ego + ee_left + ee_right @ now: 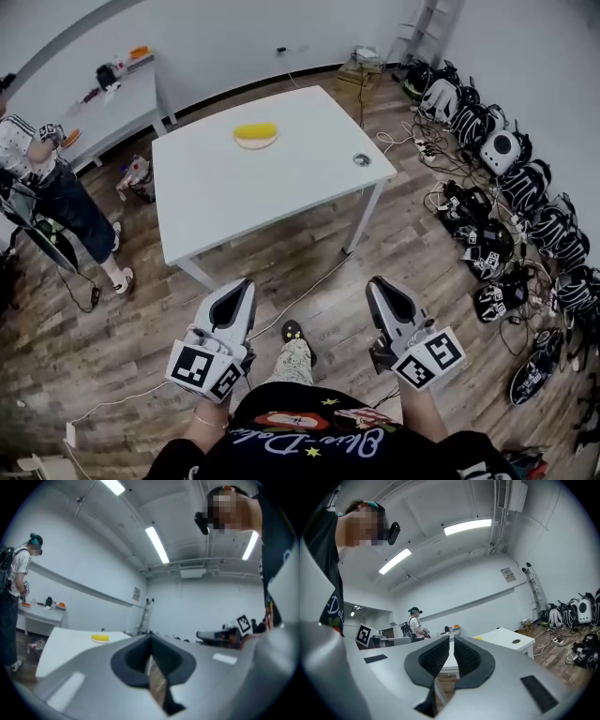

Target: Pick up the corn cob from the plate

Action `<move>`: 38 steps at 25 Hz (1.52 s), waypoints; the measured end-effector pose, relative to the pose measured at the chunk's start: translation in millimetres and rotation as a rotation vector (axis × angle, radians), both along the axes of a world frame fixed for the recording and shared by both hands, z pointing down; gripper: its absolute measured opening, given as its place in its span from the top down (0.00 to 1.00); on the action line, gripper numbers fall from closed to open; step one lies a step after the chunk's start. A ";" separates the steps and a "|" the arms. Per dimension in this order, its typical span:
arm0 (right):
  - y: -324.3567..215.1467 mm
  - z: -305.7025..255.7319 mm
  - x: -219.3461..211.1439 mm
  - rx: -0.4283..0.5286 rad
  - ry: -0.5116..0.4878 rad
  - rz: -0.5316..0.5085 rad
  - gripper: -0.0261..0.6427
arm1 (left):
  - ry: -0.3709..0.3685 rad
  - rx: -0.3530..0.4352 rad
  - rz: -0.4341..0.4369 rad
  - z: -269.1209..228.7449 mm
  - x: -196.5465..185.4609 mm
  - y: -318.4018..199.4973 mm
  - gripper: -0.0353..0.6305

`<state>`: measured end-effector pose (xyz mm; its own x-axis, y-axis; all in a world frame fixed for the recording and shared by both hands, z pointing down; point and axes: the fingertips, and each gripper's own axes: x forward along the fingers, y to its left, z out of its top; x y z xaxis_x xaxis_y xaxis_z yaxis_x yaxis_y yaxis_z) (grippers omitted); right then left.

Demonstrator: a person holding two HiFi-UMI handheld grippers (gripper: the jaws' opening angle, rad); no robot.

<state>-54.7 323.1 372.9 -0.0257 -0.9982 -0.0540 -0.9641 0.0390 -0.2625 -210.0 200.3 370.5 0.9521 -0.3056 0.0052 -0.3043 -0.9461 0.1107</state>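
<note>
The yellow corn cob (255, 130) lies on a small round plate (256, 143) toward the far side of the white square bench (234, 197), well apart from both claws. The left claw (246, 285) and the right claw (377, 283) are each closed on nothing.

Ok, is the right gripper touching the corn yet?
Apart. The head view shows the right gripper over the floor, short of the table, while the corn lies on its plate at the table's far side.
</note>
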 end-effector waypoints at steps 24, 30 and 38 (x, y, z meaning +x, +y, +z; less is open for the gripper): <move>-431.8 61.5 194.6 -0.320 0.329 -0.558 0.88 | 0.004 -0.021 -0.385 -7.9 175.2 -268.3 0.95; -547.1 81.2 190.3 -0.381 0.455 -0.797 0.73 | 0.048 -0.065 -0.558 -7.2 199.1 -310.9 0.95; -647.4 156.5 152.1 -0.555 0.628 -0.951 0.64 | -0.048 -0.073 -0.703 4.2 198.7 -323.9 0.95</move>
